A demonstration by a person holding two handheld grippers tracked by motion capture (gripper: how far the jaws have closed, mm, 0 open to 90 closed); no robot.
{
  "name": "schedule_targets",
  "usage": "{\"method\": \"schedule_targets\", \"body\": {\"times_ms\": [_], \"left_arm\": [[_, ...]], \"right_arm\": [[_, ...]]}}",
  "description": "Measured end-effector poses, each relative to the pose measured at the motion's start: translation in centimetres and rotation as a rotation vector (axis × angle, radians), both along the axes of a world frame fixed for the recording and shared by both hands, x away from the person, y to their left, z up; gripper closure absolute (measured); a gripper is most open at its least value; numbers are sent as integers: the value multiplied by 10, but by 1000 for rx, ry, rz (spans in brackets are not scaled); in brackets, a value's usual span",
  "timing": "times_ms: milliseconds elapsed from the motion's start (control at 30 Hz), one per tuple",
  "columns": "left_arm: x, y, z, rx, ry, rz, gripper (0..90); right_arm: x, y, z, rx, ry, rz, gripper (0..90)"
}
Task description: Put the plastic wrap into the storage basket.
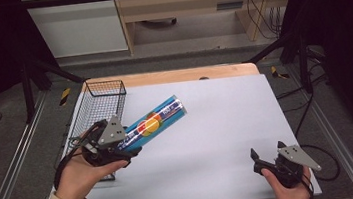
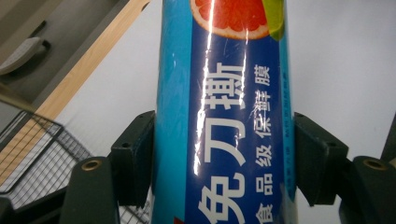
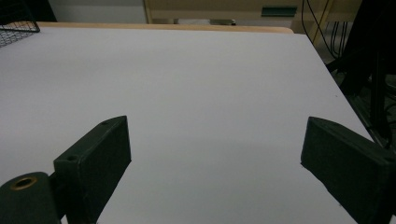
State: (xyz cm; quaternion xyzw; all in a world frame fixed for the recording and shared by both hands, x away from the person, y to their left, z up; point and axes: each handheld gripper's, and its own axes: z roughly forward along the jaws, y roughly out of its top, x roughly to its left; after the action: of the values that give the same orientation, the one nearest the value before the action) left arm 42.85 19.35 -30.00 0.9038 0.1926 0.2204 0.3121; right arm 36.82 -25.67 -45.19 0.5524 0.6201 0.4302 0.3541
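A long blue tube of cling film (image 1: pixel 154 122) with a citrus picture and white print is held off the table, tilted up toward the far right. My left gripper (image 1: pixel 128 146) is shut on its near end; in the left gripper view both pads (image 2: pixel 135 158) press the tube (image 2: pixel 224 116) from either side. My right gripper (image 1: pixel 267 155) rests near the table's front right corner, its jaws wide open with nothing between them over bare white tabletop (image 3: pixel 205 93).
A black wire basket (image 1: pixel 98 106) stands at the table's left, just behind my left hand, and appears at the lower left of the left gripper view (image 2: pixel 32 158). The white table (image 1: pixel 217 120) has a wooden far edge (image 1: pixel 172 76).
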Motion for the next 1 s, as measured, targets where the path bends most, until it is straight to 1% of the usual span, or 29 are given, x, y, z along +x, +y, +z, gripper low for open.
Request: {"method": "schedule_targets", "body": {"times_ms": [33,67,100,133,167,200,233,367,467,500,533,600,633,667,733,767,800,833,967,1000], "left_arm": [[-1,4,2,1,-6,28,320],[-1,4,2,1,-6,28,320],[-3,7,3,-2,-17,42,320],[-3,9,3,-27,-16,55,320],[-4,13,6,-49,-1,88,320],[-4,13,6,-49,-1,88,320],[-4,15,7,-34,-9,105,320],[-4,21,7,-7,-15,175,320],[-3,26,5,2,-20,206,320],[-2,28,4,-5,-24,220,320],[-1,30,4,-1,-21,230,320],[-1,33,3,8,-38,244,320],[1,36,3,3,-40,260,320],[1,36,3,3,-40,260,320],[2,40,4,-6,-40,267,320],[3,43,4,-16,-36,273,320],[3,44,4,-19,-37,277,320],[4,46,5,-19,-40,282,320],[9,52,6,-17,-38,303,321],[12,54,7,-14,-27,311,320]], "right_arm": [[0,0,0,-4,-2,-1,87],[0,0,0,-4,-2,-1,87],[0,0,0,-5,-2,-2,90],[0,0,0,-6,-4,-2,93],[0,0,0,-12,-4,-3,93],[0,0,0,-12,-4,-3,93],[0,1,1,-14,-5,-3,93],[0,1,1,-19,-9,0,94],[0,1,1,-20,-8,-2,95],[-1,1,1,-19,-8,-1,96],[-1,1,1,-19,-8,-1,96],[-1,2,1,-34,-9,-3,96],[-2,4,3,-52,-25,-5,100],[-2,4,3,-52,-25,-5,100],[-3,5,5,-67,-39,-8,109],[-3,6,6,-68,-41,-8,109],[-3,6,6,-69,-41,-4,109],[-2,7,7,-65,-30,-2,109],[0,7,6,-60,-23,7,108],[2,9,5,-78,-10,12,107]]}}
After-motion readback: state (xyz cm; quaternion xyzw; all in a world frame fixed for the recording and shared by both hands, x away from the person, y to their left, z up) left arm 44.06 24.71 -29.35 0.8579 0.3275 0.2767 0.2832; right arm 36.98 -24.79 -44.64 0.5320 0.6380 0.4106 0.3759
